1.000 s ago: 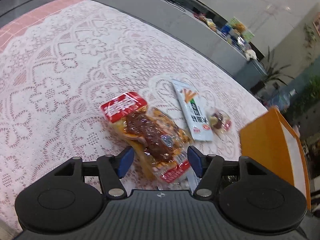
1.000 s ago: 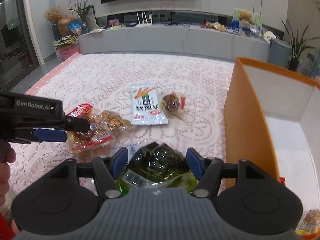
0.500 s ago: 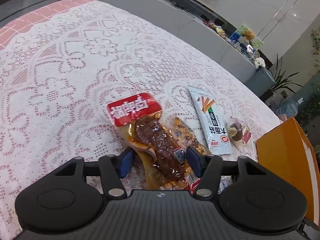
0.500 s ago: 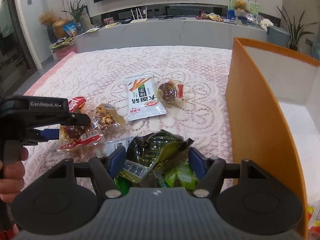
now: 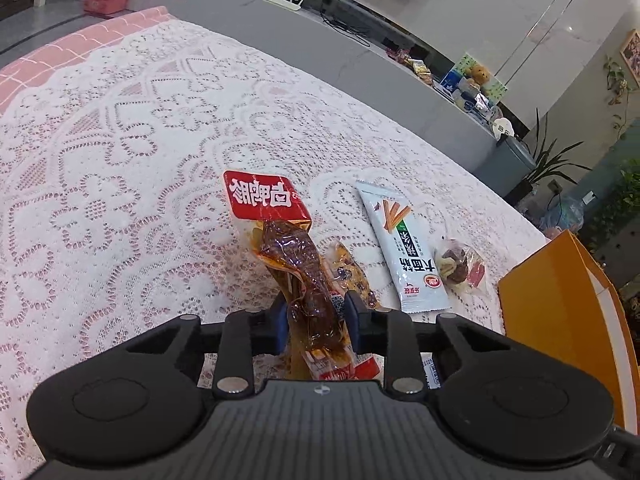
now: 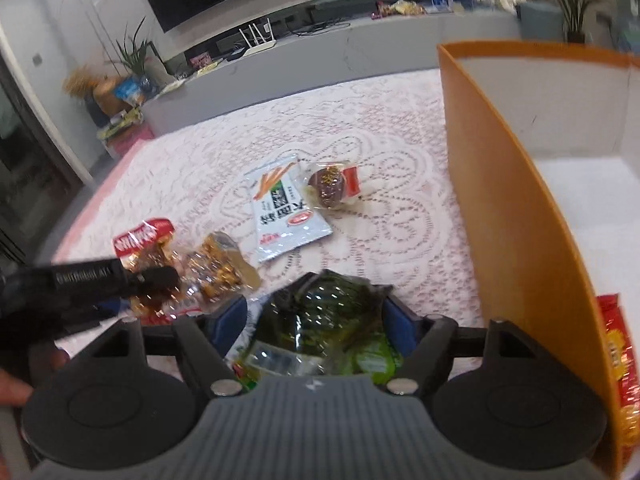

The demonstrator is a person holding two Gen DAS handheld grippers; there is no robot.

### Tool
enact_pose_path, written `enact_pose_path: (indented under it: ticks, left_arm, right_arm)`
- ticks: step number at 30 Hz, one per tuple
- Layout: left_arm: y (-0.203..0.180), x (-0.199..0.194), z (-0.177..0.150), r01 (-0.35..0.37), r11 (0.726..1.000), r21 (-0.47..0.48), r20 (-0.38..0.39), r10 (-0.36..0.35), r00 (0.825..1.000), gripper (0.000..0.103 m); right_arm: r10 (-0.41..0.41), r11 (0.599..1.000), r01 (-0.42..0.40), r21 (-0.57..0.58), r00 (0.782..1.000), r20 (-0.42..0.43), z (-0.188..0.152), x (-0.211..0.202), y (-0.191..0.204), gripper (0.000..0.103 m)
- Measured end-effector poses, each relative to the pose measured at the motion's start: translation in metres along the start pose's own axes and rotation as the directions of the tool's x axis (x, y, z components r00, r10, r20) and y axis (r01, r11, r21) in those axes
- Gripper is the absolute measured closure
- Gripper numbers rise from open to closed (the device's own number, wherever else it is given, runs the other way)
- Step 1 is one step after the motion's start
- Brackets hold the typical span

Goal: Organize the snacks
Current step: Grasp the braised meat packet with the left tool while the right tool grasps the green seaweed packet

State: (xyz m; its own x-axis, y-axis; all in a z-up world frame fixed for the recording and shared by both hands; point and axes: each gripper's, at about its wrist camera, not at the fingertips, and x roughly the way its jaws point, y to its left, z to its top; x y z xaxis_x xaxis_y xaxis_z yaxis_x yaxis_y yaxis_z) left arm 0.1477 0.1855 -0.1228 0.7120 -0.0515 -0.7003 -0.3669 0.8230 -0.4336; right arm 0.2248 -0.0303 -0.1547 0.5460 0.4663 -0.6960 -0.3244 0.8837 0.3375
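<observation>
My left gripper point(image 5: 316, 314) is shut on a red-topped packet of brown meat snack point(image 5: 296, 256) and tilts it up off the lace cloth; it also shows in the right wrist view point(image 6: 144, 240). My right gripper point(image 6: 316, 316) is shut on a dark green crinkled snack bag point(image 6: 320, 320), held beside the orange box point(image 6: 508, 208). A clear pack of brown nuts point(image 6: 216, 268) lies beside the left gripper. A white stick-snack packet point(image 5: 404, 248) and a small round wrapped sweet point(image 5: 456, 264) lie further out.
The orange box has a white inside and holds a red packet point(image 6: 618, 364) at its near end. The table carries a white lace cloth point(image 5: 120, 160) over pink. A grey counter point(image 5: 360, 60) runs behind the table.
My left gripper has closed on the meat snack and raised its red end. My right gripper has closed on the green bag and moved it towards the box.
</observation>
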Motion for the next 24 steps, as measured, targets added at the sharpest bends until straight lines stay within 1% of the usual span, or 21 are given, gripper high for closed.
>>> enact_pose_path:
  ticks: [1, 4, 6, 7, 8, 10, 13, 16, 20, 21, 23, 24]
  left_arm:
    - [-0.001, -0.001, 0.000, -0.002, 1.000, 0.008, 0.004, 0.002, 1.000, 0.073]
    - [-0.007, -0.005, -0.001, -0.014, 0.998, 0.058, 0.015, 0.013, 1.000, 0.074]
    - [-0.011, -0.006, -0.001, -0.016, 0.997, 0.081, 0.016, 0.015, 1.000, 0.075]
    - [-0.013, -0.008, -0.001, -0.019, 0.995, 0.095, 0.019, 0.017, 1.000, 0.076]
    - [-0.015, -0.009, -0.002, -0.023, 0.993, 0.115, 0.025, 0.020, 0.999, 0.076]
    - [-0.022, -0.012, -0.005, -0.033, 0.987, 0.160, 0.041, 0.027, 0.999, 0.077]
    - [-0.029, -0.019, -0.008, -0.033, 0.978, 0.207, 0.070, 0.019, 0.997, 0.082]
    - [-0.029, -0.024, -0.007, -0.024, 0.979, 0.204, 0.081, 0.008, 0.997, 0.084]
    - [-0.022, -0.027, -0.006, -0.039, 0.983, 0.179, 0.064, 0.028, 0.998, 0.085]
    - [-0.023, -0.028, -0.007, -0.040, 0.979, 0.199, 0.065, 0.027, 0.998, 0.085]
    - [-0.032, -0.030, -0.010, -0.041, 0.954, 0.299, 0.066, 0.022, 0.998, 0.085]
    - [-0.035, -0.030, -0.011, -0.042, 0.945, 0.323, 0.062, 0.023, 0.998, 0.084]
  right_arm:
    - [0.006, 1.000, -0.006, 0.016, 1.000, -0.001, 0.001, 0.001, 0.000, 0.026]
    - [0.011, 0.998, -0.011, 0.059, 1.000, -0.007, 0.007, 0.005, -0.002, 0.026]
    - [-0.004, 0.999, 0.005, 0.054, 1.000, -0.016, 0.008, 0.009, -0.001, 0.029]
    - [-0.022, 0.999, 0.023, 0.039, 0.999, -0.024, 0.008, 0.011, 0.001, 0.035]
    - [-0.036, 0.999, 0.037, 0.021, 0.999, -0.033, 0.007, 0.013, 0.002, 0.037]
    - [-0.029, 0.999, 0.030, 0.019, 0.999, -0.046, 0.006, 0.015, 0.001, 0.040]
    - [-0.020, 0.999, 0.022, 0.033, 0.999, -0.047, 0.006, 0.015, -0.002, 0.043]
    - [-0.014, 0.999, 0.015, 0.032, 0.999, -0.039, 0.006, 0.013, -0.003, 0.044]
    - [-0.017, 1.000, 0.017, 0.015, 1.000, -0.024, 0.006, 0.009, 0.000, 0.045]
    - [-0.016, 1.000, 0.016, 0.009, 1.000, -0.021, 0.006, 0.008, 0.000, 0.045]
    - [-0.022, 1.000, 0.021, -0.010, 1.000, -0.013, 0.005, 0.007, 0.002, 0.045]
    - [-0.024, 0.999, 0.024, -0.021, 1.000, -0.015, 0.005, 0.007, 0.004, 0.045]
